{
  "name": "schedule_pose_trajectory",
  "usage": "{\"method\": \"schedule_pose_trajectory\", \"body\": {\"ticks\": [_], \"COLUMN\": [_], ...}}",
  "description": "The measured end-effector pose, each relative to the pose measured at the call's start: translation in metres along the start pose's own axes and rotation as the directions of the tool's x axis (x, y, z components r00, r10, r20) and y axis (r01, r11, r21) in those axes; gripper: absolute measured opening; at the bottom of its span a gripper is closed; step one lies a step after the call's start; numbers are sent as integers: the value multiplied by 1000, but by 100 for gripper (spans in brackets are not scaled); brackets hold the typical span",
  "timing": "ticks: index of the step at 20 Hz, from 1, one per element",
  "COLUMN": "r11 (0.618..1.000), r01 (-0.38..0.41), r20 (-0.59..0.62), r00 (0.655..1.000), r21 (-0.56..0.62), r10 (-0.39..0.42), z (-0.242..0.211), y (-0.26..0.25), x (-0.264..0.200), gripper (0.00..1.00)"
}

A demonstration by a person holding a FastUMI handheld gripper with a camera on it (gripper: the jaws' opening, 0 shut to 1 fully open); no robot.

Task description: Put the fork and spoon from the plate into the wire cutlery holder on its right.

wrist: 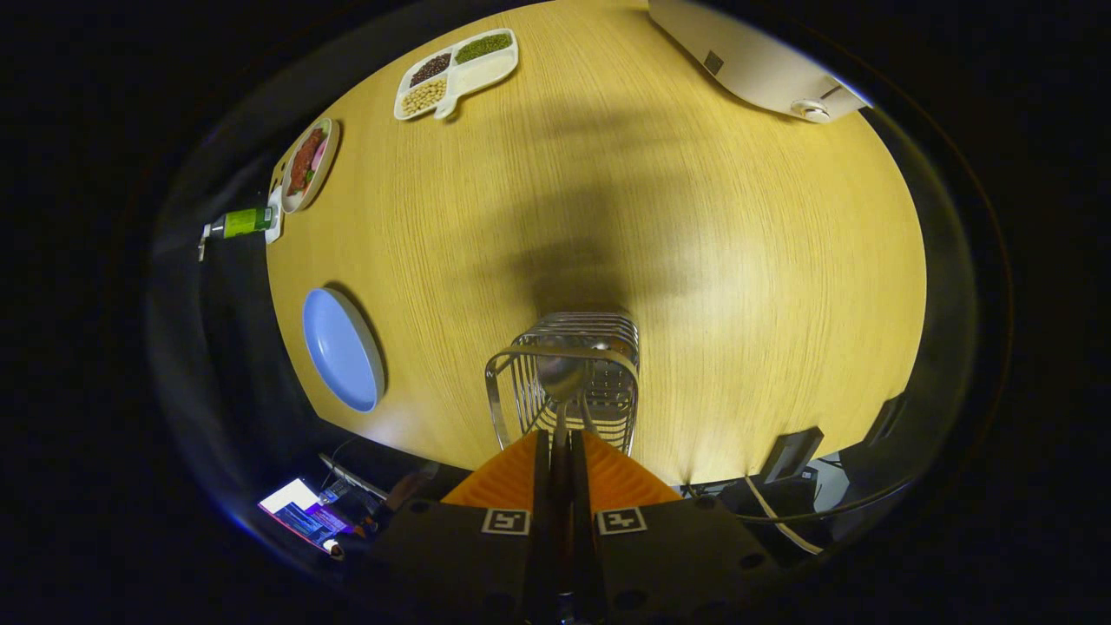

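My gripper (561, 438) is shut on a metal spoon (561, 378), whose handle runs between the two fingers. The spoon's bowl hangs just ahead of the fingertips, over the open top of the wire cutlery holder (568, 382). The holder stands on the wooden table directly below and ahead of the fingers. More metal shows inside the holder beside the spoon; I cannot tell what it is. A blue plate (342, 349) lies to the left of the holder, near the table's edge, with nothing on it.
A divided white tray of beans (456, 71) and a small dish of food (308, 163) sit at the far left of the table (738, 260). A green bottle (239, 223) lies beyond that edge. A white appliance (751, 61) stands far right. Cables and a lit screen (304, 512) sit below.
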State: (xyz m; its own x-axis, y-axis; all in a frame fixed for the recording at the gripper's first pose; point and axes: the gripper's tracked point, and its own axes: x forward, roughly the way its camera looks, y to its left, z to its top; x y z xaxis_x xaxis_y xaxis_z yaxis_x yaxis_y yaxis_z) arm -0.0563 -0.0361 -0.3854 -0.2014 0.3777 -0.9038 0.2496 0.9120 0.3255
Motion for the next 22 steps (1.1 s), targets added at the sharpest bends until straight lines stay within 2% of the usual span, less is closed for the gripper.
{"method": "schedule_pose_trajectory", "body": {"ticks": [1, 3, 4, 7, 9, 10, 11, 13, 15, 19, 22], "r11": [1000, 999, 998, 992, 986, 983, 982, 978, 973, 951, 931], "r01": [-10, -34, -50, -103, -104, -100, -90, -65, -19, 105, 176], "r20": [12, 54, 87, 220, 319, 373, 427, 535, 645, 821, 896], "r00": [1000, 998, 995, 968, 937, 916, 891, 829, 746, 538, 376], "r21": [-8, -20, -28, -80, -131, -152, -167, -201, -232, -289, -321], "r10": [10, 35, 52, 118, 141, 150, 155, 165, 168, 190, 238], "z": [-1, 1, 3, 7, 9, 10, 13, 19, 19, 21, 19], "y": [1, 5, 8, 19, 20, 22, 22, 21, 16, 8, 9], "x": [-3, -11, -18, -43, -63, -73, -85, -109, -136, -197, -246], "gripper": [14, 22, 34, 46, 66, 84, 87, 92, 97, 99, 99]}}
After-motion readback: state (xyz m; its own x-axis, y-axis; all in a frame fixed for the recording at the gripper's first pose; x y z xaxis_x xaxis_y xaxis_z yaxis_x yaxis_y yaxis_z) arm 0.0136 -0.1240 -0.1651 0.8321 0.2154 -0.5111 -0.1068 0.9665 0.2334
